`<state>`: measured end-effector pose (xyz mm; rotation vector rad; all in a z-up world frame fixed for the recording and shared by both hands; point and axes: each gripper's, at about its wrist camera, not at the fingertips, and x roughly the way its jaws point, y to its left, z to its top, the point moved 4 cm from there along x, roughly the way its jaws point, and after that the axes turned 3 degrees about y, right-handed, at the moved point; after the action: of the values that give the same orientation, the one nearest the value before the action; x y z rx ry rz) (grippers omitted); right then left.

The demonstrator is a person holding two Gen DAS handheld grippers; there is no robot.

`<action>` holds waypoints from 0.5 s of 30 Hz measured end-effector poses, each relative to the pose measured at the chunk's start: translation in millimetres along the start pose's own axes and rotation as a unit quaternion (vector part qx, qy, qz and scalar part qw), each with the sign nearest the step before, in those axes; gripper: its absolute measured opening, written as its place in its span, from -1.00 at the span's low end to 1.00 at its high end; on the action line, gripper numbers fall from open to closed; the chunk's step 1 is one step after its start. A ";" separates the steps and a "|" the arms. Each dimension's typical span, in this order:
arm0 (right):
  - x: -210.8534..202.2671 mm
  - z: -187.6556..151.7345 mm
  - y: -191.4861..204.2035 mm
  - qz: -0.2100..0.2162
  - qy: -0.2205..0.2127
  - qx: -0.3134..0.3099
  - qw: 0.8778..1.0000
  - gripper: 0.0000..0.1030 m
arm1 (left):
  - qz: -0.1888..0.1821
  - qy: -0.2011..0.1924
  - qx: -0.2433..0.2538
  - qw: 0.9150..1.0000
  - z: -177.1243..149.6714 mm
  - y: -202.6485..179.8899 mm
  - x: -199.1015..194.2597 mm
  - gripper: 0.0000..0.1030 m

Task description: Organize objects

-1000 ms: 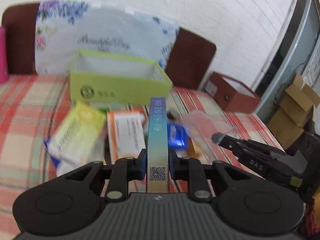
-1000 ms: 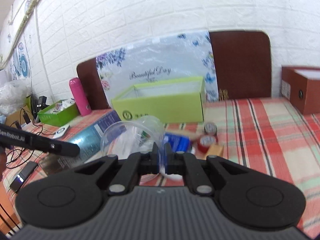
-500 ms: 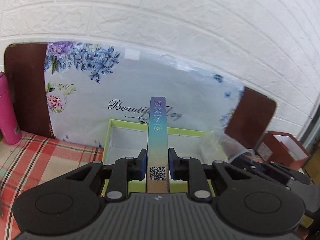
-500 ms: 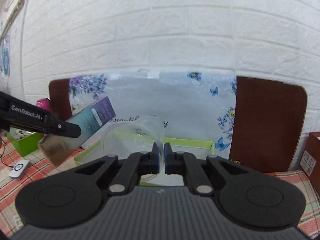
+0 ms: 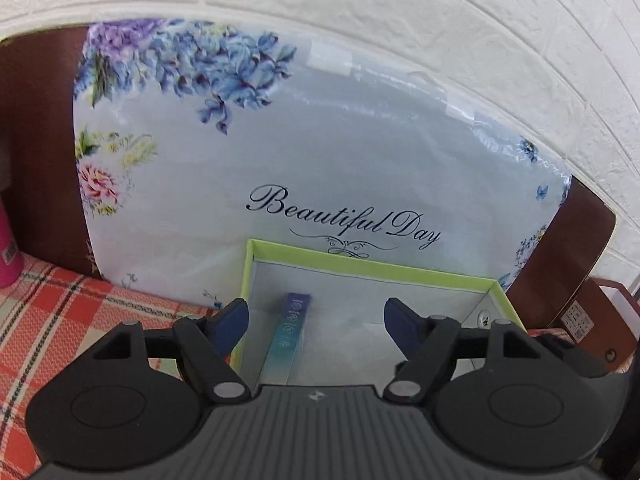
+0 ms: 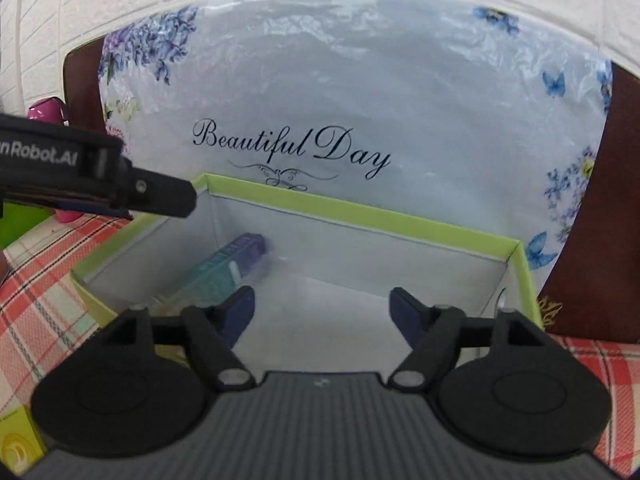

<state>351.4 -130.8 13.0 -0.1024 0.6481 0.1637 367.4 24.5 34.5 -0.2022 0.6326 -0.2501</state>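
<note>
A green box (image 5: 372,268) with a white inside stands open on the checked tablecloth; it also shows in the right wrist view (image 6: 360,210). A long teal-to-purple carton (image 5: 289,334) lies on the box floor near its left wall; in the right wrist view the carton (image 6: 224,266) looks blurred, as if behind clear plastic. My left gripper (image 5: 316,322) is open and empty above the box. My right gripper (image 6: 322,310) is open and empty above the box too. The left gripper's finger (image 6: 120,190) reaches in from the left in the right wrist view.
A floral "Beautiful Day" board (image 5: 320,152) leans on the white brick wall behind the box, in front of a brown panel (image 6: 624,200). A pink bottle (image 5: 6,256) stands at far left. A brown box (image 5: 592,320) sits at the right.
Both grippers opened over the green box. The left let go of the teal carton, which now lies in the box. The right let go of the clear plastic cup.
</note>
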 end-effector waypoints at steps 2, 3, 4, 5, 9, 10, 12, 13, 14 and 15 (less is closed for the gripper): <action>-10.3 -0.1 -5.9 -0.012 -0.011 0.002 1.000 0.81 | 0.009 0.004 0.002 1.000 1.8 -2.5 -3.8 0.51; -15.2 -0.7 -7.9 -0.014 -0.013 0.003 1.000 0.85 | 0.008 0.005 0.005 1.000 1.4 -4.2 -7.0 0.51; -20.5 3.2 -10.6 -0.017 -0.015 0.004 1.000 0.89 | 0.009 0.004 0.008 1.000 1.0 -6.4 -11.0 0.51; -26.6 3.5 -12.3 -0.018 -0.018 0.006 1.000 0.96 | 0.011 0.003 0.012 1.000 0.4 -9.7 -15.2 0.51; -57.4 0.4 -19.6 -0.022 -0.035 0.019 0.999 1.00 | 0.011 -0.009 0.025 1.000 -1.7 -26.3 -42.5 0.53; -66.8 -1.7 -21.6 -0.023 -0.039 0.024 0.999 1.00 | 0.008 -0.014 0.028 0.999 -3.1 -31.5 -51.1 0.55; -86.2 -5.8 -25.1 -0.024 -0.046 0.031 0.998 1.00 | 0.003 -0.020 0.031 0.999 -5.7 -41.9 -68.1 0.61; -97.9 -9.1 -27.1 -0.024 -0.053 0.035 0.998 1.00 | 0.003 -0.022 0.032 0.999 -8.0 -47.4 -76.3 0.63; -109.0 -12.5 -29.2 -0.024 -0.060 0.040 0.997 1.00 | 0.003 -0.022 0.032 0.999 -10.7 -52.4 -84.9 0.63; -120.2 -16.9 -31.2 -0.024 -0.065 0.045 0.997 1.00 | 0.004 -0.021 0.034 0.999 -15.1 -57.9 -94.1 0.63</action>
<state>252.8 -178.2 74.1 -0.0203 0.5211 0.0936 275.3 -4.8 90.1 -0.1395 0.5828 -0.2576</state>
